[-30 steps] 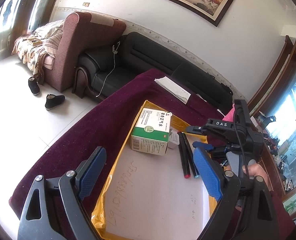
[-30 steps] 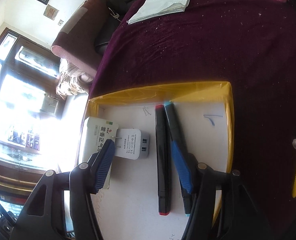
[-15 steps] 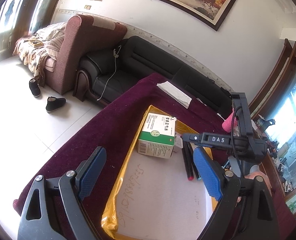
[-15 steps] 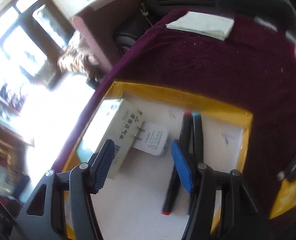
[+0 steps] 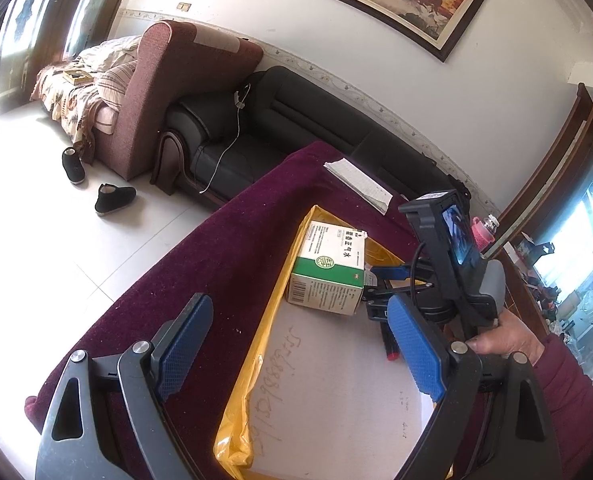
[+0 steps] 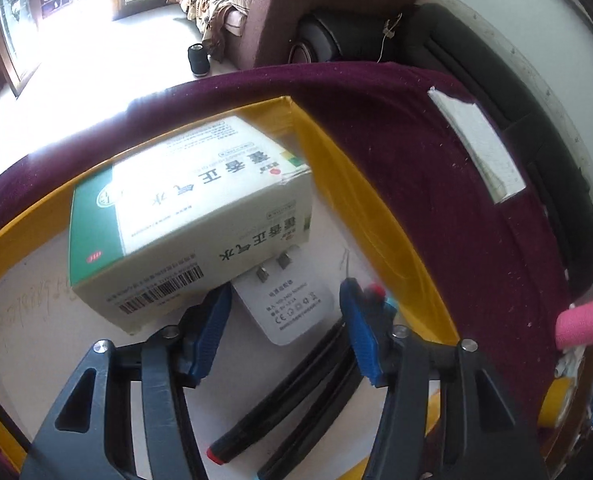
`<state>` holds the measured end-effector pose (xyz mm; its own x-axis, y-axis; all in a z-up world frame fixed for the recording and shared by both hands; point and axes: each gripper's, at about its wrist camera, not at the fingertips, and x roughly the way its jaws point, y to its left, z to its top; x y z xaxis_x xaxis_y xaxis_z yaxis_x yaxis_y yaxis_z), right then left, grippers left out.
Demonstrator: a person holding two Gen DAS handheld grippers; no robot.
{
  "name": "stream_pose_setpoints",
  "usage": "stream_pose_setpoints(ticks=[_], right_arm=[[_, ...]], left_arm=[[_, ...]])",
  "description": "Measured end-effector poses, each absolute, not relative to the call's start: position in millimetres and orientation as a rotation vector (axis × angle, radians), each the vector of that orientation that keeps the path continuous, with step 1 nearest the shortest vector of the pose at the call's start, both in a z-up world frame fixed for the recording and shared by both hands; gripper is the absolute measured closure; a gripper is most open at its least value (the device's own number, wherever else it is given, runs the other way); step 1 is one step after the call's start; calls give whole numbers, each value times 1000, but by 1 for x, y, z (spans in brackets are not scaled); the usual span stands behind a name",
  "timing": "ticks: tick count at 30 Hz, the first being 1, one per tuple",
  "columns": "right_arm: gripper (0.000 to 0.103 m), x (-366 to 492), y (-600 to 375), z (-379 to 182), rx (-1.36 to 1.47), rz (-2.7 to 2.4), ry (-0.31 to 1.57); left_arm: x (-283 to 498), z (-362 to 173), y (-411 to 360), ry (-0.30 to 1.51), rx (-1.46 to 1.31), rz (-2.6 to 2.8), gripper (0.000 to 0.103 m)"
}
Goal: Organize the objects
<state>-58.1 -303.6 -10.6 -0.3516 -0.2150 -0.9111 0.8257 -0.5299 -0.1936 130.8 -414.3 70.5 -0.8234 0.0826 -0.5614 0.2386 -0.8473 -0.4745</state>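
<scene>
A white sheet with a yellow border (image 5: pixel 336 380) lies on the maroon tablecloth. On it stand a green-and-white medicine box (image 5: pixel 332 268) (image 6: pixel 184 208), a white plug-in charger (image 6: pixel 296 312) touching the box, and two black markers (image 6: pixel 296 392), one red-tipped (image 5: pixel 390 354). My right gripper (image 6: pixel 285 290) points steeply down with the charger between its blue pads. Its jaws are closing, with small gaps still showing at each side. A hand holds that gripper (image 5: pixel 380 292) right of the box. My left gripper (image 5: pixel 300 348) hangs open over the sheet's near part with nothing in it.
A folded white paper stack (image 5: pixel 360 184) (image 6: pixel 480 148) lies at the table's far end. A pink bottle (image 6: pixel 584 322) stands to the right. Past the table edge are a black sofa (image 5: pixel 296 120), a maroon armchair and shoes (image 5: pixel 112 198) on the pale floor.
My right gripper rolled and slid from over the markers to straddle the charger beside the box, and its jaws narrowed. The left gripper stayed nearly still and open.
</scene>
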Motion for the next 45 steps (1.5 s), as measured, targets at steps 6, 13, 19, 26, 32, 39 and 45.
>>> stream_pose_setpoints(ticks=[6,13,19,26,32,39,45], right_arm=[[60,-108,-262,-18,1492,-2099,496],[55,-109,-206,11,1458,-2114,151],[43,-90,-142,34,1435,-2189,-78],[43,4,-55,80,1194,-2415,-114],[15,105,26,106,817,-2674,-311],[15,124,91,88,888,-2801,-326],[15,142,162,80,946,-2853,-454]], left_arm=[[126,69,-407,832,929,-2815,17],[128,72,-395,809,960,-2836,17],[130,87,-375,726,958,-2875,17],[131,104,-313,498,941,-2978,17],[137,118,-247,415,933,-3064,18],[132,98,-135,177,1276,-3180,18],[118,65,-83,163,1516,-3157,18]])
